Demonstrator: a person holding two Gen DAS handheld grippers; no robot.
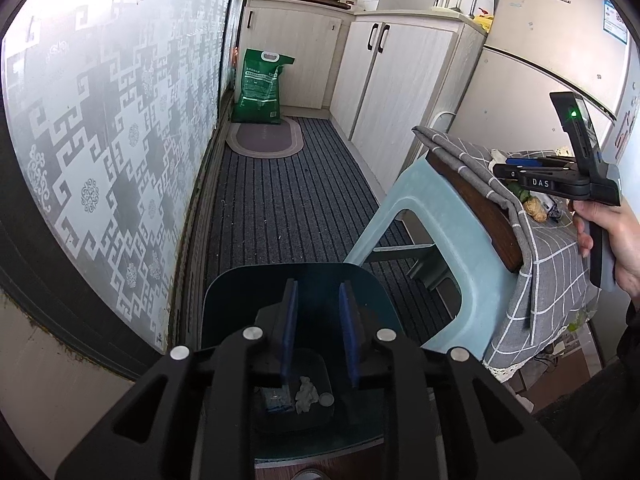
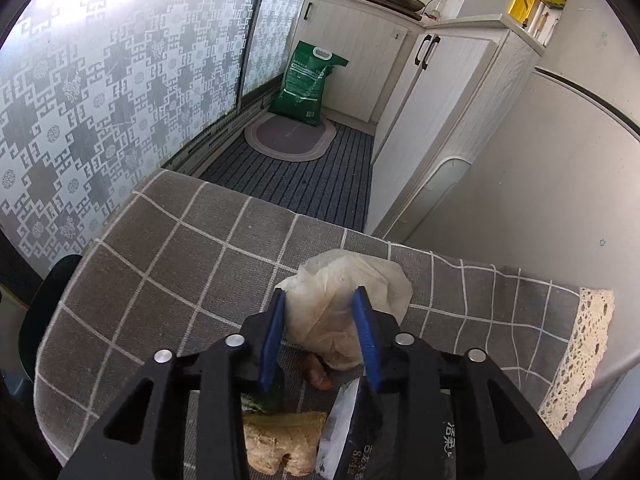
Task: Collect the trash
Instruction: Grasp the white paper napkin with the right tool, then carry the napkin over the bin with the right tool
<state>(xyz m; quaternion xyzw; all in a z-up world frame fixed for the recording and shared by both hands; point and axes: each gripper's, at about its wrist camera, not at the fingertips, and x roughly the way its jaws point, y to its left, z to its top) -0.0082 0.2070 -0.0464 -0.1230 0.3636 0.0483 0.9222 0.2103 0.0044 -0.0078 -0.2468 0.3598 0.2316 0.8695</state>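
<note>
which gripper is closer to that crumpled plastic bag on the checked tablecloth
Right. The right gripper hangs just over the crumpled plastic bag, which shows between its open jaws. The left gripper is off to the side, above the dark trash bin.

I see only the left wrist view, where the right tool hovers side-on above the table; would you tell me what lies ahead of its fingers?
Observer: A crumpled whitish plastic bag lies on the checked cloth, just ahead of the right tool.
Operator: Is the tool closed on it?
Observer: No, its jaws stand apart; the bag shows between them, unpinched.
Operator: Is there other trash nearby?
Observer: Yes, a small brown piece and a dark printed packet lie closer to the tool.
</note>
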